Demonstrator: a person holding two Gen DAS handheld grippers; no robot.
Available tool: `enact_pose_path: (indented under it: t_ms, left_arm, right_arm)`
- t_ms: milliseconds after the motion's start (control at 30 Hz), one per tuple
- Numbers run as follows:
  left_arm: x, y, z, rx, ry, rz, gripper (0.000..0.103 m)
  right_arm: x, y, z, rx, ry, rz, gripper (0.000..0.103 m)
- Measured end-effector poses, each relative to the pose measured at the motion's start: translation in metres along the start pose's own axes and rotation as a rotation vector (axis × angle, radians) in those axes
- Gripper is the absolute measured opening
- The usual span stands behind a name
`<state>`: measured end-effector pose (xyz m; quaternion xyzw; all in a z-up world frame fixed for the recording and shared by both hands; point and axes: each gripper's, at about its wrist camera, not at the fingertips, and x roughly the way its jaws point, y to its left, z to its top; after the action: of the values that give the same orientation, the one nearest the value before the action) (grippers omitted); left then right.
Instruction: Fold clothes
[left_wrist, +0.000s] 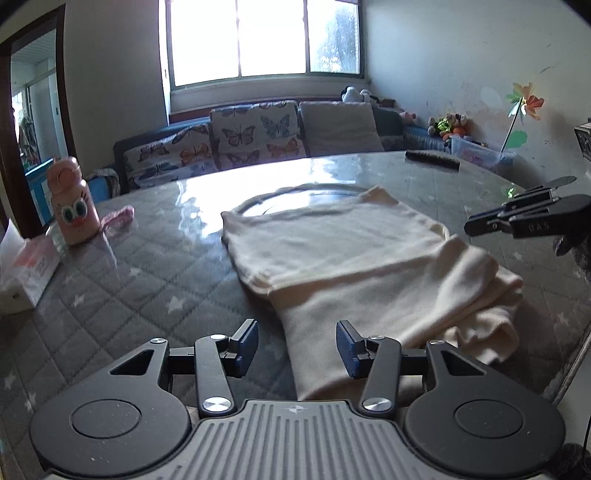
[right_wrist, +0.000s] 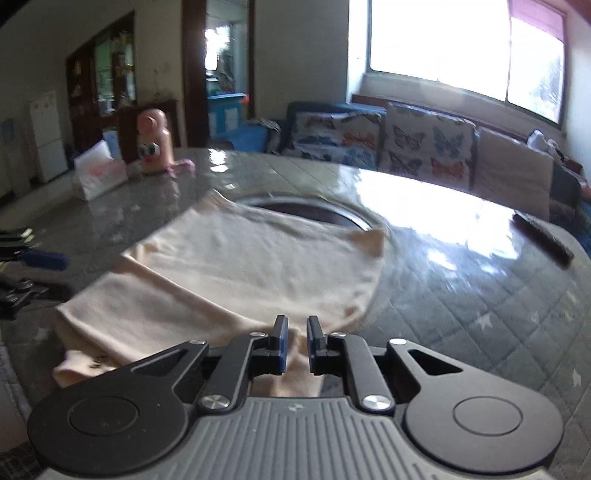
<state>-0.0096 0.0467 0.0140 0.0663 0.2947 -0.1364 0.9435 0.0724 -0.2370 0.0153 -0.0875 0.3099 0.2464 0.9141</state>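
A cream garment (left_wrist: 351, 258) (right_wrist: 240, 266) lies partly folded on the quilted grey table (left_wrist: 129, 280), its top layer doubled over and bunched along the right side. My left gripper (left_wrist: 297, 347) is open just above the garment's near edge, nothing between its blue pads. My right gripper (right_wrist: 297, 343) hovers over the garment's corner with its jaws nearly together; a narrow gap shows cloth lying below, not pinched. In the left wrist view the right gripper (left_wrist: 471, 225) sits just off the garment's right edge. The left gripper (right_wrist: 37, 273) shows at the left border of the right wrist view.
A glass turntable (left_wrist: 295, 195) (right_wrist: 314, 210) sits under the garment's far end. A pink bottle (left_wrist: 74, 206) (right_wrist: 155, 147) and a tissue box (left_wrist: 22, 273) stand at the far left. A dark remote (left_wrist: 432, 159) lies at the far right. A sofa (left_wrist: 251, 133) stands behind the table.
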Motion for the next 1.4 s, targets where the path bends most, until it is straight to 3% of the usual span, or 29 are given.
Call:
enact_pose_path:
  t_ms: [100,167,400,467,633,833,967,1400]
  left_arm:
    - [0.013,-0.009,0.011,0.013,-0.013,-0.032,0.048]
    - [0.027,-0.015,0.016,0.021,-0.006,-0.055,0.044]
    - [0.069,-0.011,0.014,0.001,0.064,-0.034,0.023]
    - [0.071,-0.006,0.011,-0.014,0.063,-0.038,0.024]
    - [0.069,-0.006,0.010,-0.006,0.053,-0.037,0.024]
    - [0.068,-0.009,0.009,-0.001,0.049,-0.026,0.026]
    - [0.067,-0.009,0.007,0.003,0.043,-0.022,0.026]
    - [0.038,-0.009,0.003,0.048,0.017,-0.009,0.028]
  right_arm:
    - [0.003,0.011,0.001,-0.032,-0.001,0.047,0.016]
    - [0.009,0.020,0.001,-0.054,0.007,0.085,0.029]
    - [0.039,0.021,-0.006,-0.052,0.055,0.091,0.029]
    - [0.039,0.016,-0.009,-0.045,0.058,0.087,0.023]
    - [0.025,0.011,-0.012,-0.035,0.040,0.065,0.026]
    - [0.015,0.038,-0.015,-0.121,0.030,0.130,0.026]
    - [0.015,0.044,-0.028,-0.152,0.071,0.096,0.025]
    - [-0.014,0.019,-0.032,-0.046,0.039,0.087,0.024]
